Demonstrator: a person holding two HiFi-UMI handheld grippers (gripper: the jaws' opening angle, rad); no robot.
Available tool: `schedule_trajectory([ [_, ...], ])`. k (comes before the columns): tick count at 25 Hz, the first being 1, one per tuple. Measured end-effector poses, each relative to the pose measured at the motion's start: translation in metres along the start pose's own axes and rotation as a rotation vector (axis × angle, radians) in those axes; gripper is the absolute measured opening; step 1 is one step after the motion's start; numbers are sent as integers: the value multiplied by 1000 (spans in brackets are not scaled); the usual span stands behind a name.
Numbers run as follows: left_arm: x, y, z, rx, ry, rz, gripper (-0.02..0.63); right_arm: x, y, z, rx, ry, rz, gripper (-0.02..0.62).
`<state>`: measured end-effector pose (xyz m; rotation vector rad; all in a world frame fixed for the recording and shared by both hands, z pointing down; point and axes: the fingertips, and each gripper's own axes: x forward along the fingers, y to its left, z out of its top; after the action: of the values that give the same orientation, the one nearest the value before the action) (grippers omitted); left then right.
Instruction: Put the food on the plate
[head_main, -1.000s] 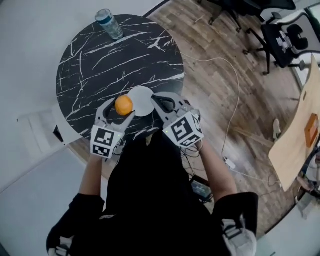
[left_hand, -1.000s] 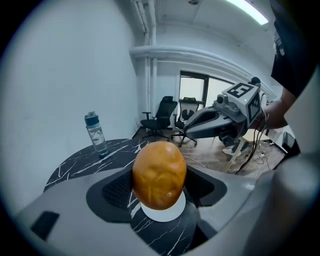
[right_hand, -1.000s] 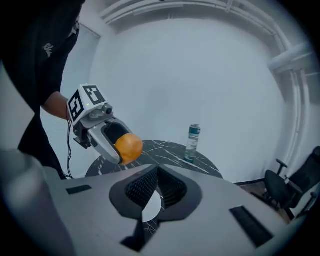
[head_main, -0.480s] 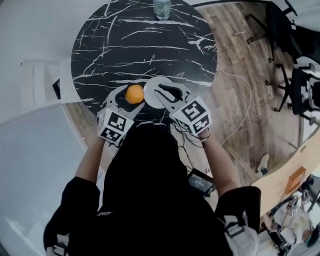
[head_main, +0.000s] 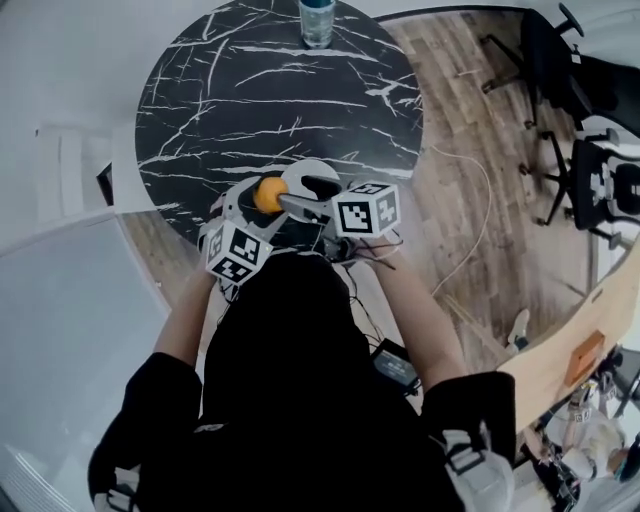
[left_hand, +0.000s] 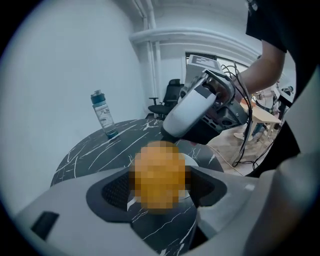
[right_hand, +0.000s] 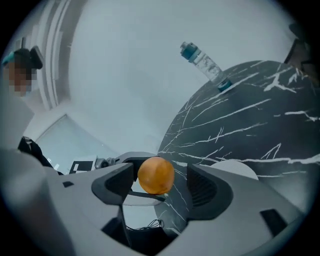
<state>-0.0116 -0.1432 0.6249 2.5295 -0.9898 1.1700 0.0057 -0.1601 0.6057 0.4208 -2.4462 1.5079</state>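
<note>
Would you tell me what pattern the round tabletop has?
Tabletop: black with white marble-like veins, clearest in head view.

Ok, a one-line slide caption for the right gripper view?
Right gripper, jaws opening around the round orange fruit that the left gripper holds.

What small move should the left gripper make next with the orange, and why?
Probably shift the left gripper sideways until the orange hangs over the white plate. Its fingers grip the orange, which in the head view sits beside the plate, not yet above its middle.
</note>
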Motion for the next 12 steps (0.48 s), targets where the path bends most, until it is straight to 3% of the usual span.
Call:
schedule_trajectory([
  [4, 7, -7, 6, 99, 8, -6, 327, 0, -8, -3, 48, -12, -13, 307],
  [12, 12, -25, 14, 221, 13, -34, 327, 7, -5, -14, 78, 9, 8, 306],
])
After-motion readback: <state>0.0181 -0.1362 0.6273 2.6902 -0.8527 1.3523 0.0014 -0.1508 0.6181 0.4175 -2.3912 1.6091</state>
